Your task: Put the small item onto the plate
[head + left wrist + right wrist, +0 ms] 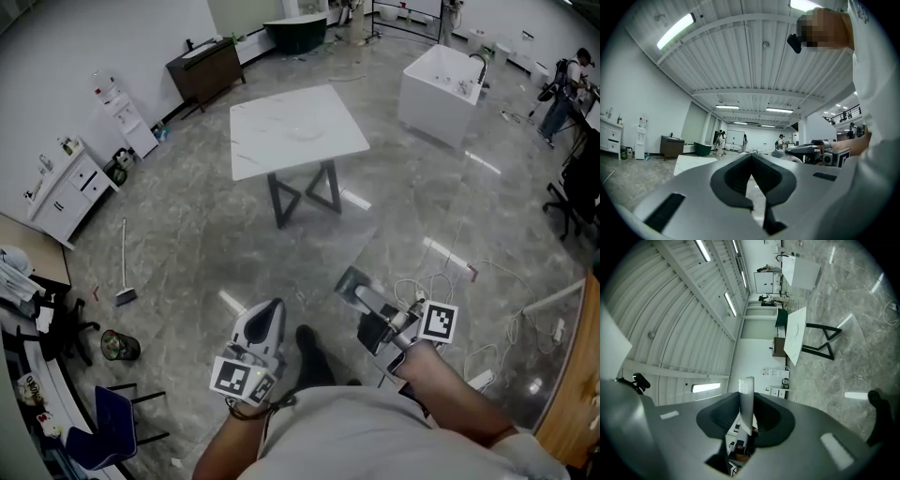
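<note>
A white table (298, 131) stands on the grey floor a few steps ahead. On it I make out a faint pale plate (302, 131). Both grippers hang low in front of the person's body, far from the table. My right gripper (367, 300) (747, 397) is shut on a thin flat whitish item (746, 386) that sticks out past the jaw tips, edge-on to the camera. The same table (796, 336) shows far off in the right gripper view. My left gripper (264, 323) (751, 157) has its jaws together at the tips with nothing between them.
A white bathtub (441, 89) stands right of the table, and a dark cabinet (206, 70) stands against the back wall. White cabinets (70, 192) and a broom (122, 272) are at the left. Cables (450, 281) lie on the floor at the right. A blue chair (108, 422) is at the lower left.
</note>
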A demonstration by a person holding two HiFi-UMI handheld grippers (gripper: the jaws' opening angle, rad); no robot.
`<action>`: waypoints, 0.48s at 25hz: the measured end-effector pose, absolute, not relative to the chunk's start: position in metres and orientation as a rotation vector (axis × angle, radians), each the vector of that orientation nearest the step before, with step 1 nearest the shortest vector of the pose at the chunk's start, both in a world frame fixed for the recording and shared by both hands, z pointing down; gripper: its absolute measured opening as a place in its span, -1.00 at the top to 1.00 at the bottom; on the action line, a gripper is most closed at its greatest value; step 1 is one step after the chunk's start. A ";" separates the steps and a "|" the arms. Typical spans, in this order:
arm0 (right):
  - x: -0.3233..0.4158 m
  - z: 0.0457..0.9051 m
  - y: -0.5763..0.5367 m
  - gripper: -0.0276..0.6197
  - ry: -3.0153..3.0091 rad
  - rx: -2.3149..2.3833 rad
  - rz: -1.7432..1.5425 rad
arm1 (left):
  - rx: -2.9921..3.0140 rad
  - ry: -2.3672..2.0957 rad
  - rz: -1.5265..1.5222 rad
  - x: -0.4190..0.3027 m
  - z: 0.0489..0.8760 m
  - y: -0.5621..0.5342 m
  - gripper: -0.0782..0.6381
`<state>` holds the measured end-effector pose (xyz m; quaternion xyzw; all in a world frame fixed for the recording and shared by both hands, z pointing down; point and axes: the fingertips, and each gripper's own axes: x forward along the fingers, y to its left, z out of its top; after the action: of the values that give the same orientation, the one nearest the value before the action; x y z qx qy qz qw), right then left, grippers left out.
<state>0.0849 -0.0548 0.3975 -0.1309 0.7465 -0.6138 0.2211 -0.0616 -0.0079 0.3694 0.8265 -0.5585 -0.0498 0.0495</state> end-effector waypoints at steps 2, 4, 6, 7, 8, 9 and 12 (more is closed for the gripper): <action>0.071 0.397 -0.089 0.63 2.070 -0.371 -1.683 | 2.535 -1.687 -0.158 -0.073 0.368 -0.045 0.77; 0.053 0.395 -0.125 0.64 2.061 -0.373 -1.677 | 2.563 -1.671 -0.151 -0.087 0.365 -0.084 0.77; 0.033 0.394 -0.160 0.63 2.056 -0.382 -1.672 | 2.587 -1.647 -0.146 -0.104 0.362 -0.123 0.77; 0.023 0.393 -0.178 0.63 2.053 -0.389 -1.668 | 2.595 -1.632 -0.149 -0.114 0.360 -0.143 0.77; 0.012 0.392 -0.196 0.63 2.047 -0.397 -1.666 | 2.603 -1.615 -0.153 -0.124 0.358 -0.162 0.77; 0.001 0.391 -0.212 0.63 2.040 -0.406 -1.664 | 2.611 -1.596 -0.156 -0.134 0.356 -0.179 0.77; -0.028 0.387 -0.258 0.63 2.037 -0.431 -1.644 | 2.634 -1.539 -0.142 -0.161 0.354 -0.227 0.77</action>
<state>-0.0279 -0.2579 0.3869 -0.1578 0.7450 -0.6013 0.2422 -0.1614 -0.2266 0.3542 0.8616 -0.5035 -0.0466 0.0438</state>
